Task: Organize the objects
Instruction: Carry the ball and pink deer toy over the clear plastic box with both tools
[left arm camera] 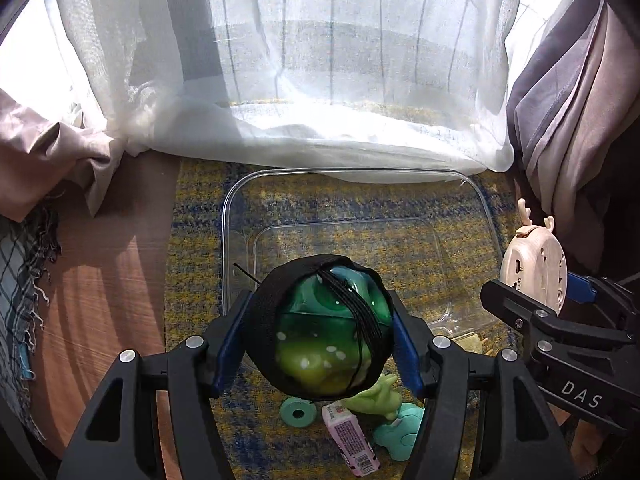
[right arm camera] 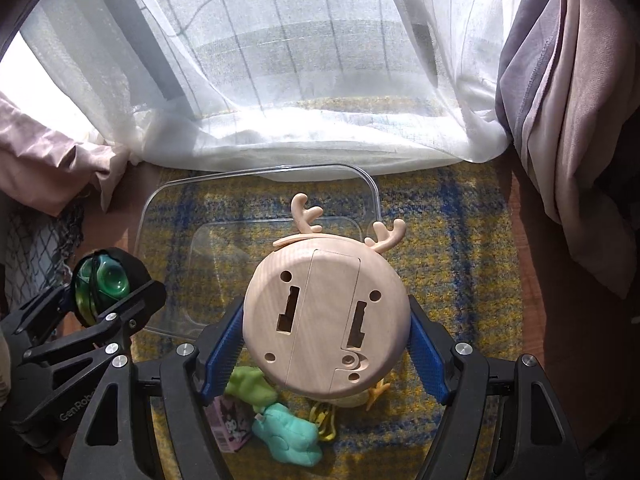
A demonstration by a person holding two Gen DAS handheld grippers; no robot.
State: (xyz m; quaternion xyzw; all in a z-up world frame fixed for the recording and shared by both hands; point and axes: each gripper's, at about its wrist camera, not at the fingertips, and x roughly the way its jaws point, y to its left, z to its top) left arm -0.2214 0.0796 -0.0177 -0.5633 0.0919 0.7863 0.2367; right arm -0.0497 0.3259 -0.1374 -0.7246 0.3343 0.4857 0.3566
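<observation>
Left wrist view: the left gripper [left arm camera: 320, 332] is squeezing a green ball [left arm camera: 328, 328] above the near edge of the clear box [left arm camera: 236, 200]. The right gripper [right arm camera: 326, 344] is holding a deer clock [right arm camera: 326, 316], probably going into the box too.

The right claw [right arm camera: 326, 344] grips a round beige antlered gadget [right arm camera: 326, 320] above the clear bin [right arm camera: 168, 200].
</observation>
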